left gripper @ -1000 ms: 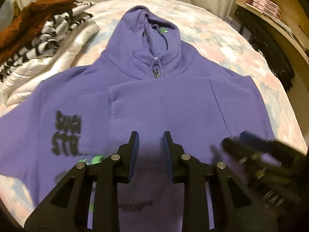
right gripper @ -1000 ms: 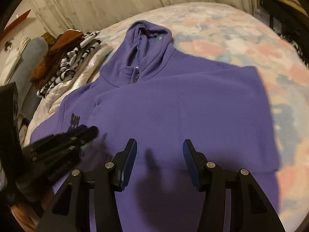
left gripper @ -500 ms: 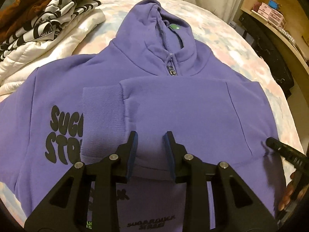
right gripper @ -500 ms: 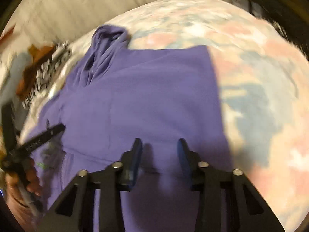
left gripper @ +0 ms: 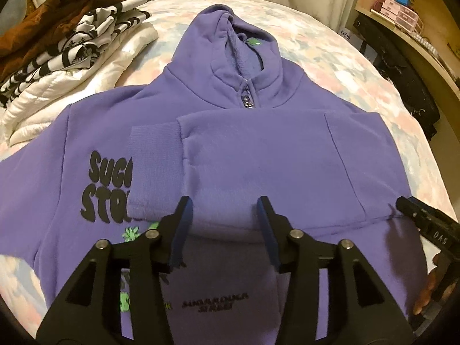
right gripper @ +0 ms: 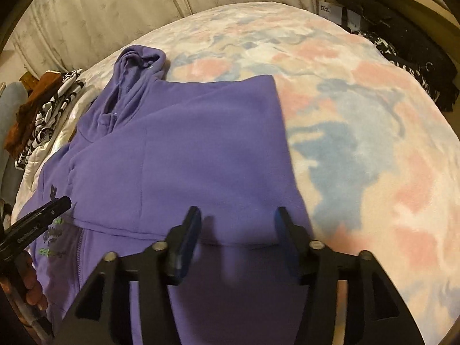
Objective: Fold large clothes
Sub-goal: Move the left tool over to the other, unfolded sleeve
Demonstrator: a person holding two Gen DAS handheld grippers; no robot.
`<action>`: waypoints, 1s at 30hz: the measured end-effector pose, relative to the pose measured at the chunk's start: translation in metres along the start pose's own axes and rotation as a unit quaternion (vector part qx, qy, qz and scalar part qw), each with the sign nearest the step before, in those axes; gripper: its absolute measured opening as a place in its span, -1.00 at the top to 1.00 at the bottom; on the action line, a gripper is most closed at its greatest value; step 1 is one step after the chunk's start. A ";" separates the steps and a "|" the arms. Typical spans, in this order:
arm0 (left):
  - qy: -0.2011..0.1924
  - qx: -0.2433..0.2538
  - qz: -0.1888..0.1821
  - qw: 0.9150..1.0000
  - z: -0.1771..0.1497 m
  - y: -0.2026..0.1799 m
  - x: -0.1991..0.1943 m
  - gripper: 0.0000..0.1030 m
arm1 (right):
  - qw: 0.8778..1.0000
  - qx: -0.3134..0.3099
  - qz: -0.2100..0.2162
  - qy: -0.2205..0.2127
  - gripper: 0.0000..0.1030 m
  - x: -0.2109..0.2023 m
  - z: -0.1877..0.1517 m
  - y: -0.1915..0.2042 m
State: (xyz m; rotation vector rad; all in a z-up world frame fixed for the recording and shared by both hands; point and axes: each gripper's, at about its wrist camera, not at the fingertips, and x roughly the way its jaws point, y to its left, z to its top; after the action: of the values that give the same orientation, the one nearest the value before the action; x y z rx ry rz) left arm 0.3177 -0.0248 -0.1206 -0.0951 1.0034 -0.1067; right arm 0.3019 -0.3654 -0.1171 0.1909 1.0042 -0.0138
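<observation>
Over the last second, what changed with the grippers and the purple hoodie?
Both grippers opened wider: the left gripper and the right gripper had narrowed half a second ago. Neither holds cloth. The right one swung toward the hoodie's right edge. Unchanged: the sleeve stays folded across the chest, and the clothes pile stays put.

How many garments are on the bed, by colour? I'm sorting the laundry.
Purple hoodie: 1
Brown garment: 1
Black-and-white patterned garment: 1
White quilted garment: 1
Total: 4
</observation>
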 end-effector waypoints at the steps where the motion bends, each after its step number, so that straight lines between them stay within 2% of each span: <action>1: 0.000 -0.002 -0.002 1.000 -0.002 0.000 -0.003 0.13 | 1.000 -0.002 -0.003 -0.001 -0.13 -0.001 -0.001 0.003; 9: 0.000 -0.001 0.019 1.000 -0.027 -0.006 -0.026 0.12 | 1.000 0.012 0.008 0.005 -0.14 -0.019 -0.025 0.009; 17: -0.002 0.015 0.023 1.000 -0.081 -0.005 -0.074 0.12 | 0.998 0.032 0.042 0.022 -0.14 -0.054 -0.082 0.016; 25: -0.028 -0.007 0.021 0.999 -0.115 0.031 -0.140 0.12 | 0.998 -0.037 0.045 0.016 -0.14 -0.103 -0.136 0.072; 30: -0.056 -0.024 0.021 0.998 -0.126 0.062 -0.181 0.12 | 0.996 -0.063 0.068 -0.001 -0.14 -0.139 -0.154 0.116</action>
State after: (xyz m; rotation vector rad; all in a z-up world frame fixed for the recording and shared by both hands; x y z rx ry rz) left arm 0.1178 0.0572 -0.0444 -0.1226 0.8964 -0.0384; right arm 0.1097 -0.2366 -0.0632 0.1430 0.9860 0.1721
